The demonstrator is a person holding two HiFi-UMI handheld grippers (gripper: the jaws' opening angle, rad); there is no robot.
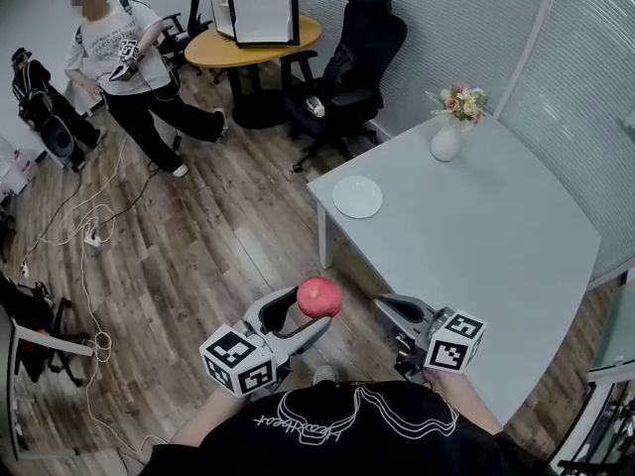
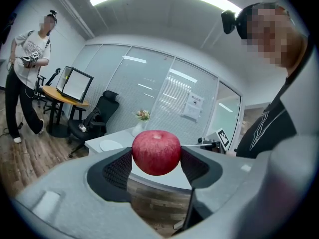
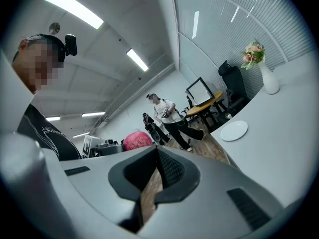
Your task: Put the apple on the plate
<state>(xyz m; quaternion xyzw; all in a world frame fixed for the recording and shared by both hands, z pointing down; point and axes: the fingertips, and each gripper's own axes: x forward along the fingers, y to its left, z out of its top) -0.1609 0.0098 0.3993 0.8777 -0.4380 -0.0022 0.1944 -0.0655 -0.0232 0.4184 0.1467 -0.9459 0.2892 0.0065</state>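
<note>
My left gripper (image 1: pixel 314 311) is shut on a red apple (image 1: pixel 319 294), which I hold over the wood floor just off the near left corner of the grey table (image 1: pixel 476 256). In the left gripper view the apple (image 2: pixel 156 152) sits pinched between the two dark pads. The white plate (image 1: pixel 357 196) lies bare near the table's far left corner; it also shows as the plate (image 2: pixel 110 145) and the plate (image 3: pixel 234 130). My right gripper (image 1: pixel 384 304) hovers beside the apple at the table's near edge, jaws together and holding nothing (image 3: pixel 158 156).
A white vase with flowers (image 1: pixel 446 137) stands at the table's far edge. A black office chair (image 1: pixel 352 58) and a round wooden table (image 1: pixel 253 43) stand beyond. A person (image 1: pixel 119 53) stands at the far left. Cables (image 1: pixel 89 236) trail across the floor.
</note>
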